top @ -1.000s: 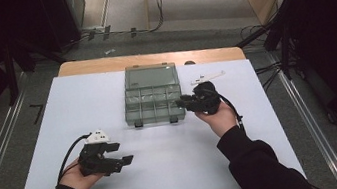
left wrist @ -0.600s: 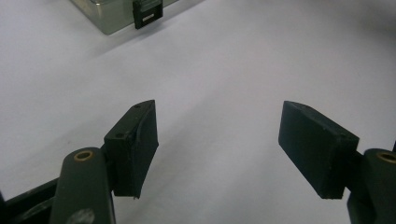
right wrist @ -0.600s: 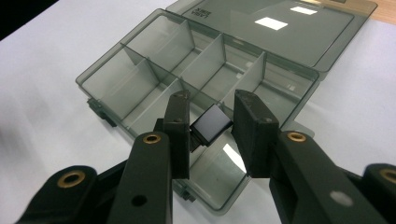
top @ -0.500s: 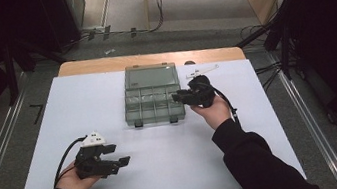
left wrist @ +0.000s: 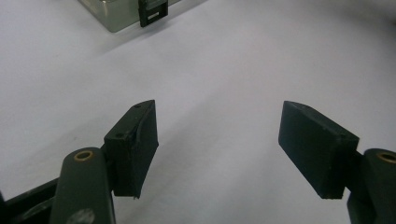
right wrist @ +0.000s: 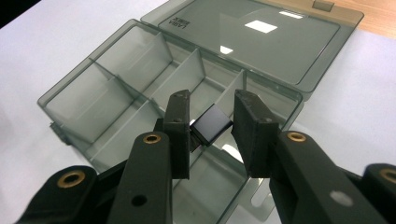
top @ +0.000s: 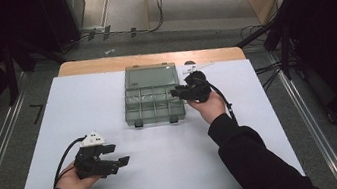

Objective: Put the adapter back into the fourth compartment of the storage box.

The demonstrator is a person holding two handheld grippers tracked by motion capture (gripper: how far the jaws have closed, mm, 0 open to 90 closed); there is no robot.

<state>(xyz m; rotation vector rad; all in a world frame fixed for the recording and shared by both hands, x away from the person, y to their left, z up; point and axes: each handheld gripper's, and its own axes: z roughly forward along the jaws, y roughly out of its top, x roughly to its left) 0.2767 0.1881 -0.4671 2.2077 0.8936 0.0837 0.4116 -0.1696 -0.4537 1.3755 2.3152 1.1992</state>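
A smoky clear compartment box (top: 150,102) lies open in the middle of the white table, its lid (top: 150,76) folded back. My right gripper (top: 176,93) hovers at the box's right side, shut on a small black square piece. In the right gripper view the piece (right wrist: 212,125) sits between the two jaws of the right gripper (right wrist: 212,100), above the dividers of the box (right wrist: 116,93). My left gripper (top: 124,160) rests low near the front left of the table, open with nothing in it. The left gripper (left wrist: 217,109) looks over bare white surface towards a latched corner of the box (left wrist: 152,11).
A white sheet (top: 178,174) covers the table, with a wooden strip (top: 101,64) showing along the far edge. A small white object (top: 198,65) lies behind the right hand. Metal rails and cables run along the floor on both sides.
The right gripper has moved a little forward and left, further over the box's right compartments. The left gripper has barely shifted.
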